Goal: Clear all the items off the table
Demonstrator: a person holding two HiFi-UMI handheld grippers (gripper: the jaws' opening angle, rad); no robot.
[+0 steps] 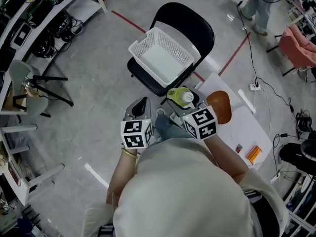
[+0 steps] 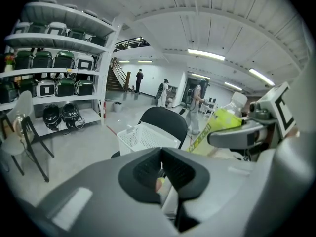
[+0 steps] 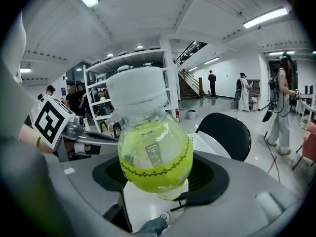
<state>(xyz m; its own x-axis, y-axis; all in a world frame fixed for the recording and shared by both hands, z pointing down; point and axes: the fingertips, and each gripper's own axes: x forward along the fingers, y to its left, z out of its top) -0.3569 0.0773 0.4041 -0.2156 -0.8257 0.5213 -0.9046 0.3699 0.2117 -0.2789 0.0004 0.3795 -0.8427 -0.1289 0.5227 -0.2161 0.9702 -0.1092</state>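
Short of the white basket (image 1: 163, 58) on the chair (image 1: 197, 31), the right gripper (image 3: 159, 177) clamps the yellow-green bottle (image 3: 155, 147) round its belly, jaws wide; bring it over the basket's middle and lower it inside before releasing, keeping the closed left gripper (image 2: 162, 169) clear.

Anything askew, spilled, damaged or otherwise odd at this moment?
Nothing stands out. The yellow-green bottle is capped, upright and clamped in the right gripper, with no leak visible. The white basket rests flat on the black chair and looks empty.
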